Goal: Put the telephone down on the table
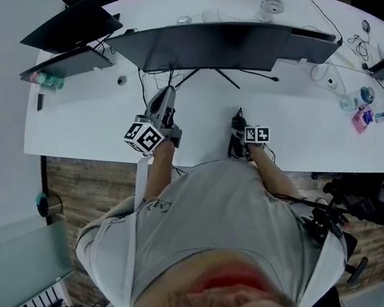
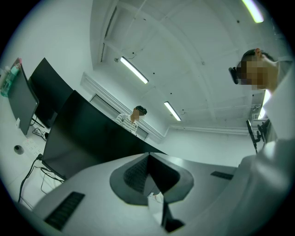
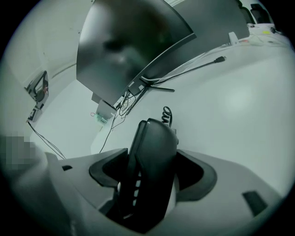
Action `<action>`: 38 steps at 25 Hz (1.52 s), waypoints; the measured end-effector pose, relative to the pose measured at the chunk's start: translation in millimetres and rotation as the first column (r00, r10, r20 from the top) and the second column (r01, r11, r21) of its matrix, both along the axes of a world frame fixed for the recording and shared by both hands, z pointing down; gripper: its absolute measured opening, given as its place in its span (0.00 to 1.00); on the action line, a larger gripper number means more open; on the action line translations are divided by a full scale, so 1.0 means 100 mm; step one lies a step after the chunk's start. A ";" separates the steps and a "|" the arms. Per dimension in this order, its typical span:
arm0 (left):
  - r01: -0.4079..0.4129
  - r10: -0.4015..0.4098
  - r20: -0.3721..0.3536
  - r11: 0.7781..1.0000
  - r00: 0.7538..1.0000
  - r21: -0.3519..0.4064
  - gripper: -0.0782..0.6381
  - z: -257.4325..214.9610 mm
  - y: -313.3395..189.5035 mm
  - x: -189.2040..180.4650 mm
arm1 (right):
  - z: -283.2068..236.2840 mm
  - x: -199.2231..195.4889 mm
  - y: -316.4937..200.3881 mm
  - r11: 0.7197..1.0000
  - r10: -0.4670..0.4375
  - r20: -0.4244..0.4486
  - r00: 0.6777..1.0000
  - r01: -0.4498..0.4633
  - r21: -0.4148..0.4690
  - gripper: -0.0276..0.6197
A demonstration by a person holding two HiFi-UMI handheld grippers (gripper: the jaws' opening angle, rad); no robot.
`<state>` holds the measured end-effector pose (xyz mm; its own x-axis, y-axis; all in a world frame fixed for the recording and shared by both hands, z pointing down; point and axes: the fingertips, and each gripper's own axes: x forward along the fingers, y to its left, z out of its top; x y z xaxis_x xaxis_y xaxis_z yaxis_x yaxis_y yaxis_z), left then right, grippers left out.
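The right claw (image 3: pixel 153 173) grips the black telephone handset (image 3: pixel 152 138) over the white bench (image 3: pixel 239 106), the left claw (image 2: pixel 150 177) clenched empty; next, I'd say, lower it flat and release.

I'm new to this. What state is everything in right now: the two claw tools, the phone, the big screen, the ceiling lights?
telephone: clamped on edge, coiled cord at its far end
right gripper: shut on the telephone
left gripper: shut, nothing held, pointing up toward the ceiling
curved monitor: screen dark
ceiling lights: on
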<state>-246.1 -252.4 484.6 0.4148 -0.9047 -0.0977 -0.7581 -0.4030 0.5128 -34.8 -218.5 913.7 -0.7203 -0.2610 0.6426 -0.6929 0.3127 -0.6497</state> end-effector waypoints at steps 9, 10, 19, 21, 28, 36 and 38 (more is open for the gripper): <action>0.001 -0.001 -0.009 1.000 1.000 -0.002 0.12 0.01 -0.01 -0.01 | 0.04 0.11 -0.06 1.000 0.000 -0.100 0.995 0.000 0.004 0.53; 0.001 -0.001 -0.010 1.000 1.000 -0.003 0.12 0.01 -0.01 -0.01 | 0.04 0.13 -0.06 1.000 0.014 -0.091 0.996 -0.014 0.000 0.53; -0.006 0.006 -0.022 1.000 1.000 -0.004 0.12 0.03 -0.07 -0.01 | -0.11 0.16 -0.16 0.996 0.087 -0.034 0.996 -0.088 -0.006 0.53; -0.010 0.010 -0.024 1.000 1.000 -0.003 0.12 0.04 -0.07 0.02 | -0.10 0.23 -0.18 0.995 0.104 -0.048 0.993 -0.104 0.007 0.53; -0.011 0.011 -0.029 1.000 1.000 -0.016 0.12 0.08 -0.06 0.01 | -0.12 0.31 -0.17 0.988 0.150 -0.029 0.988 -0.150 0.026 0.53; -0.010 0.010 -0.027 1.000 1.000 -0.006 0.12 0.04 -0.04 0.02 | -0.14 0.30 -0.19 0.988 0.151 -0.011 0.988 -0.151 0.021 0.53; -0.009 0.008 -0.030 1.000 1.000 -0.014 0.12 0.05 -0.02 0.02 | -0.11 0.28 -0.15 0.990 0.139 -0.020 0.990 -0.138 0.020 0.53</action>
<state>-244.0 -254.9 489.9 0.4197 -0.9024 -0.0976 -0.7389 -0.4021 0.5406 -6.7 -233.5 902.9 -0.6627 -0.3692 0.6515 -0.7439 0.2244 -0.6295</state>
